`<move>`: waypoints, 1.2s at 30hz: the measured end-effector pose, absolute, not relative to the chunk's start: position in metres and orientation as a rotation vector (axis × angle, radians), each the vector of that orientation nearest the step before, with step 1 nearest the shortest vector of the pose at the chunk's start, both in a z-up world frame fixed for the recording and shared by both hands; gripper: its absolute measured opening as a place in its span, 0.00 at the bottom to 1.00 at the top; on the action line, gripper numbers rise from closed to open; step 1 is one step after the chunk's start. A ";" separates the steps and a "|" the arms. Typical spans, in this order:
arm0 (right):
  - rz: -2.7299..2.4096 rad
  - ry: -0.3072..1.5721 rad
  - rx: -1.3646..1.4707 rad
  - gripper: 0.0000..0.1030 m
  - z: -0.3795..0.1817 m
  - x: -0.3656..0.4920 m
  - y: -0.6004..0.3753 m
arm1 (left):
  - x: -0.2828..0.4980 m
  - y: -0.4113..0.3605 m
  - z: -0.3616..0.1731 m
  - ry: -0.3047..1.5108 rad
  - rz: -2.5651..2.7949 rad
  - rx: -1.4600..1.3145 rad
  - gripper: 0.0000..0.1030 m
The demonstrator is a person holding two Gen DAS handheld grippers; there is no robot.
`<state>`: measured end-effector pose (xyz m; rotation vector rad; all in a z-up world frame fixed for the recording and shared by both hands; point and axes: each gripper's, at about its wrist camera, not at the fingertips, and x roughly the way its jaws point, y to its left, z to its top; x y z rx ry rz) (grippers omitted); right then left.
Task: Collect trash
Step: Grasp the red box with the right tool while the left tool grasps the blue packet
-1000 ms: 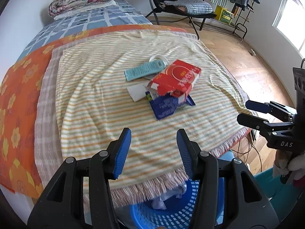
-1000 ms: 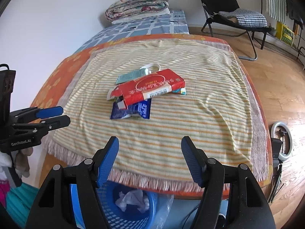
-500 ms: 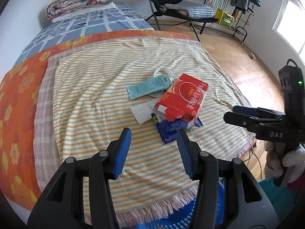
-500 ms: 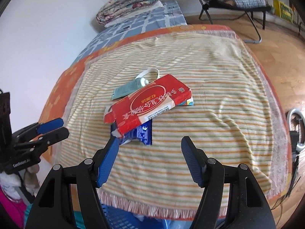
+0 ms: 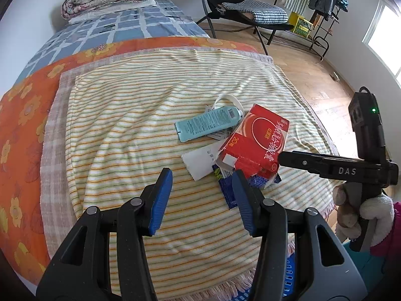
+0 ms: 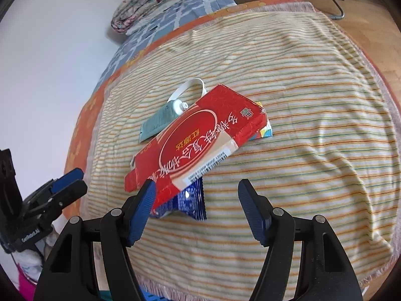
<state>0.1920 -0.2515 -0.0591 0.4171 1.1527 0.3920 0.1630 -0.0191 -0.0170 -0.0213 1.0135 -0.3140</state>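
On the bed's striped blanket (image 6: 300, 80) the trash lies piled, a red carton (image 6: 198, 140) topmost. The right gripper (image 6: 195, 208) hangs wide and empty at its near corner; it should straddle the carton's narrow thickness. The left gripper (image 5: 200, 198) waits half-spread, empty.

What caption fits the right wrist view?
Open right claw nears flattened red cardboard carton on striped yellow towel.

glossy red carton (image 6: 198, 140), woven striped cloth (image 6: 300, 100)
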 end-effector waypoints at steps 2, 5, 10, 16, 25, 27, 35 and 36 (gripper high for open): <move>0.393 1.161 0.449 0.65 -0.063 0.197 -0.253 | 0.165 -0.020 -0.017 1.015 -0.316 -0.024 0.49; 0.392 1.168 0.486 0.65 -0.067 0.202 -0.255 | 0.166 -0.020 -0.018 1.016 -0.318 -0.028 0.49; 0.396 1.170 0.534 0.55 -0.071 0.208 -0.258 | 0.167 -0.022 -0.020 1.024 -0.320 -0.024 0.49; 0.403 1.172 0.601 0.34 -0.075 0.211 -0.265 | 0.166 -0.025 -0.024 1.031 -0.322 -0.011 0.49; 0.401 1.136 0.649 0.18 -0.067 0.211 -0.281 | 0.167 -0.032 -0.028 1.039 -0.336 0.002 0.49; 0.397 1.136 0.646 0.01 -0.066 0.210 -0.286 | 0.168 -0.035 -0.028 1.038 -0.344 0.007 0.49; 0.369 1.160 0.606 0.01 -0.064 0.207 -0.296 | 0.174 -0.044 -0.032 1.049 -0.356 0.015 0.49; 0.369 1.163 0.593 0.01 -0.061 0.208 -0.294 | 0.174 -0.044 -0.032 1.048 -0.356 0.017 0.49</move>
